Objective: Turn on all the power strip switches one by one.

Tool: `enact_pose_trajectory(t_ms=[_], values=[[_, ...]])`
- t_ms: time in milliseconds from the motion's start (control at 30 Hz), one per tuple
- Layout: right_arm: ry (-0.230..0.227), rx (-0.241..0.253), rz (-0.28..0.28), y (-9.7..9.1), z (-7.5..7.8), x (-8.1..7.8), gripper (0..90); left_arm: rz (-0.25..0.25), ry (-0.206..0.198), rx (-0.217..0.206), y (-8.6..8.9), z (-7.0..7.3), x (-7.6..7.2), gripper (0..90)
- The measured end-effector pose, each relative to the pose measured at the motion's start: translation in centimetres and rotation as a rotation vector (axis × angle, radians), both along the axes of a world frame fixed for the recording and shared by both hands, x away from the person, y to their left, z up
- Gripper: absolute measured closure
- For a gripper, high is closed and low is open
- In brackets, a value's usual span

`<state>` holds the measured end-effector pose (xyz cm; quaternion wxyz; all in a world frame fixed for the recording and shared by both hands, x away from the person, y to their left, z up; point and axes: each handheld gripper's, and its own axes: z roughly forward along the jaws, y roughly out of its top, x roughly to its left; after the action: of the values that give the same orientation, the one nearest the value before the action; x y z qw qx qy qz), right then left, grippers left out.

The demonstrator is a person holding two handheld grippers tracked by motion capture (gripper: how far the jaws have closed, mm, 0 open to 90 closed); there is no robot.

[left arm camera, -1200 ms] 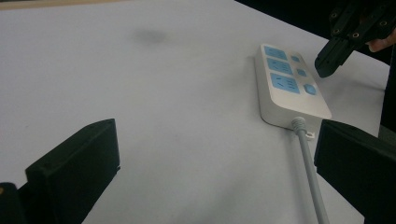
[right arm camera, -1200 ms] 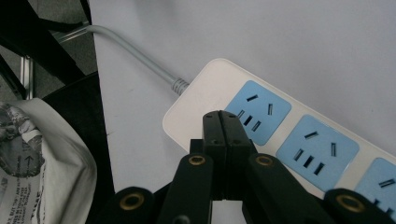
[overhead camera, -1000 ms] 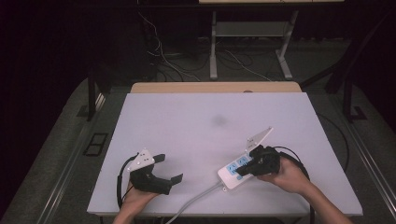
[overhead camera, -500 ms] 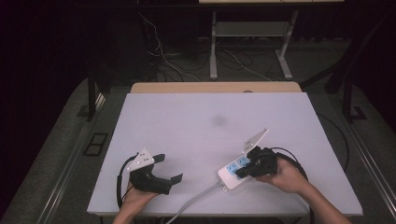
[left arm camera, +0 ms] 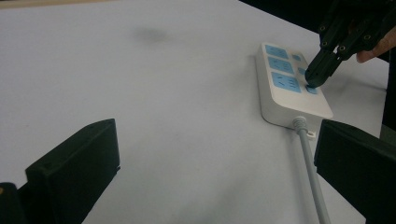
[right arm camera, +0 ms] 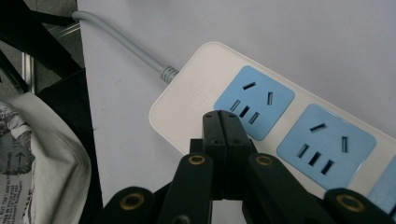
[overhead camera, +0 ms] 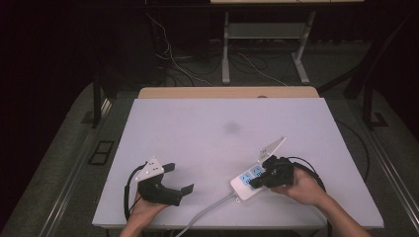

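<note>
From the high view, the power strip [overhead camera: 247, 181] lies near the table [overhead camera: 207, 128] front edge, under the right gripper [overhead camera: 258, 181]. In the left gripper view, the left gripper [left arm camera: 219, 172] waits, jaws spread, and the far closed tip touches the blue switch [left arm camera: 311, 88]. In the right gripper view, the jaws are pressed together, holding nothing; I judge it presses the switch, and next needs a firm downward push.

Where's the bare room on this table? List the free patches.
Free: the whole far half of the table, up to its wooden far edge, and the middle strip between the left gripper and the power strip. Crowded: the near right, where the right gripper, shut, sits on the strip and its cable runs off the near edge.
</note>
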<state>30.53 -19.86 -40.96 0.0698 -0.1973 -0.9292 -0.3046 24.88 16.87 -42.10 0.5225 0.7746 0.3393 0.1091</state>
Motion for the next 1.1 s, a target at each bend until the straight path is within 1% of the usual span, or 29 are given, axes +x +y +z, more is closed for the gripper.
enact_pose_trajectory(t_ms=[67,167,300,433,467,600,733,1100], values=[[0.003,-0.001,-0.001,0.02,-0.01,0.01,90.0,0.008,-0.007,-0.003,0.09,0.08,-0.04,0.0],[-0.001,-0.001,-0.001,0.03,-0.02,-0.02,90.0,0.016,-0.007,-0.009,0.21,0.08,-0.01,0.0],[-0.006,0.003,-0.002,0.0,-0.08,-0.09,90.0,0.012,-0.006,-0.006,0.18,0.05,0.04,0.0],[0.008,0.002,-0.008,-0.03,-0.13,0.02,90.0,0.011,-0.005,-0.004,0.09,0.04,0.04,0.0],[0.004,0.003,-0.009,0.01,-0.15,0.06,90.0,0.011,-0.005,-0.003,0.09,0.05,0.05,0.0],[0.015,-0.006,-0.009,0.14,-0.12,0.21,90.0,0.011,-0.008,-0.004,0.12,0.08,-0.01,0.0],[-0.011,-0.029,0.001,0.39,-0.06,-0.01,90.0,0.012,-0.008,-0.005,0.13,0.08,-0.01,0.0],[-0.029,-0.018,0.008,0.3,-0.1,-0.14,90.0,0.01,-0.005,-0.004,0.15,0.04,0.04,0.0]])
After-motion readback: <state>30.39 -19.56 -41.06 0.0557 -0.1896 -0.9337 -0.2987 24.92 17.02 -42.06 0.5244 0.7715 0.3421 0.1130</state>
